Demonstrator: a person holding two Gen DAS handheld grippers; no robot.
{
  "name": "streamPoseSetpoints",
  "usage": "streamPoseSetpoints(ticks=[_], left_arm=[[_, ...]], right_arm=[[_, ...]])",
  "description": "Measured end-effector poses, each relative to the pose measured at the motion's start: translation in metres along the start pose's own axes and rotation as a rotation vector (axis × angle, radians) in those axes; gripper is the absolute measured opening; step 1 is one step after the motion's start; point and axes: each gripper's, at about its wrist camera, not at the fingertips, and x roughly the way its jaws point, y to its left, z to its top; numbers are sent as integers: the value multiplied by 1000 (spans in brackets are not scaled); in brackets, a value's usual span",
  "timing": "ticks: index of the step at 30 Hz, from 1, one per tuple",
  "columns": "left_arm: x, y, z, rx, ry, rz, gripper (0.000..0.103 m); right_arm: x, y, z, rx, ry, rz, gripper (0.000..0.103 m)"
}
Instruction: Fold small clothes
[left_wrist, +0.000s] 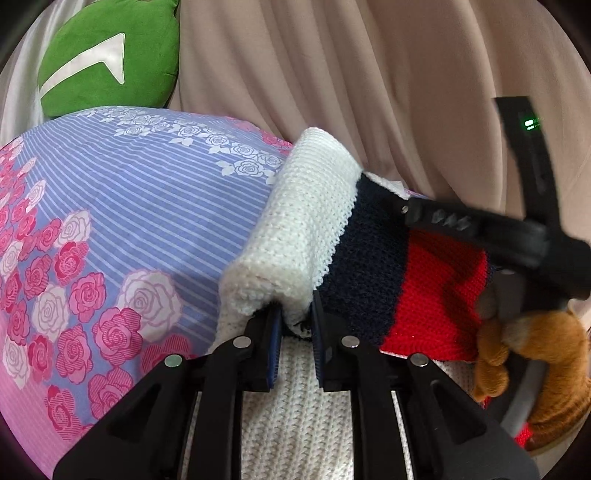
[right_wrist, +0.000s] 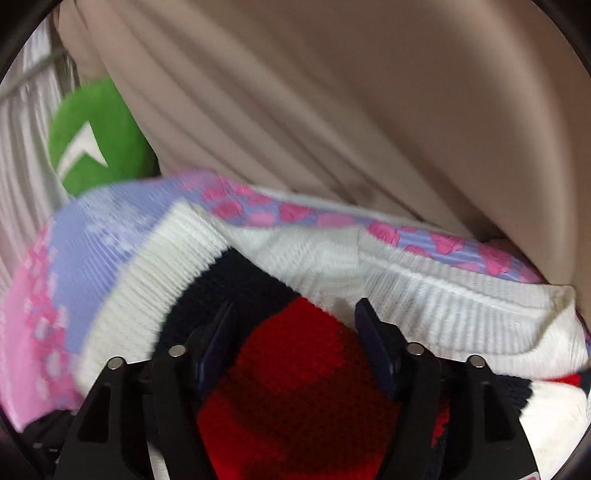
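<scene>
sweater (left_wrist: 295, 236) | lies on our flowery bed (left_wrist: 147, 206) | step: folding the sleeve over | left gripper (left_wrist: 295, 325) pinches the white folded edge, nearly closed | right gripper (right_wrist: 295, 332) half open over the red part, holding nothing | next: we press it flat

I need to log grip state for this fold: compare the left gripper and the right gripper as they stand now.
The left gripper is shut on a fold of the white knit of the sweater; the right gripper stands open, its pads apart over the red band with nothing pinched. The left view is sharp, the right view smeared. Both are black with blue pads and point down at the same sweater on the floral sheet.
</scene>
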Motion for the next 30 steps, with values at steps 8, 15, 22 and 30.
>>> streamPoseSetpoints(ticks=[8, 15, 22, 30], left_arm=[[1, -3, 1, 9, -2, 14, 15], [1, -6, -1, 19, -3, 15, 15], [1, -5, -1, 17, -2, 19, 15], [1, -10, -1, 41, -6, 42, 15]], right_arm=[[-33, -8, 13, 16, -110, 13, 8], [-17, -16, 5, 62, -50, -14, 13], [-134, -134, -91, 339, -195, -47, 48], [-157, -207, -179, 522, -177, -85, 56]])
